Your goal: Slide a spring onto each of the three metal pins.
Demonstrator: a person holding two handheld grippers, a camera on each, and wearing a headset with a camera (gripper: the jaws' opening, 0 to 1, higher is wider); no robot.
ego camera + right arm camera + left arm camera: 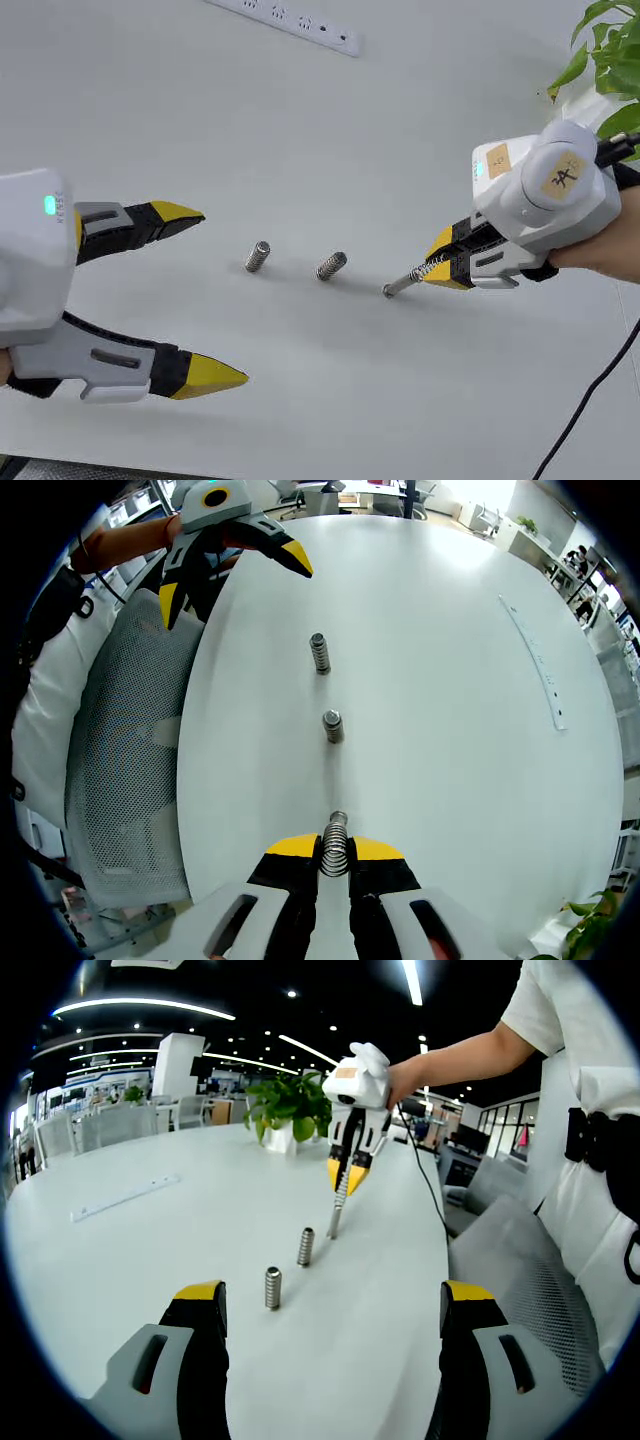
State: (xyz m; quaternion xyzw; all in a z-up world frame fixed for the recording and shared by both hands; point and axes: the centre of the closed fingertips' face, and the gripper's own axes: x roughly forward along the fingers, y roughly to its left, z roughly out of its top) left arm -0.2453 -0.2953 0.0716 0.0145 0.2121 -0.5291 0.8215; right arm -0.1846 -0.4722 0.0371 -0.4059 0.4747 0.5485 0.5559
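Note:
Two metal pins stand upright on the white table, each with a spring round it: one pin (258,256) (272,1287) (320,652) nearer my left gripper, the other pin (331,265) (305,1246) (332,725) in the middle. My right gripper (440,266) (349,1172) (337,848) is shut on a spring (428,270) (342,1195) (335,852) threaded over the upper part of a third pin (395,287) (333,1224) (338,820). That pin is tilted, its bare lower end on the table. My left gripper (200,295) (333,1295) (235,565) is open and holds nothing, a short way from the row.
A white power strip (290,20) (125,1197) (535,660) lies at the table's far side. A potted plant (610,60) (290,1105) stands behind the right gripper. A black cable (590,400) trails off the table. A mesh chair (120,780) sits at the table's edge.

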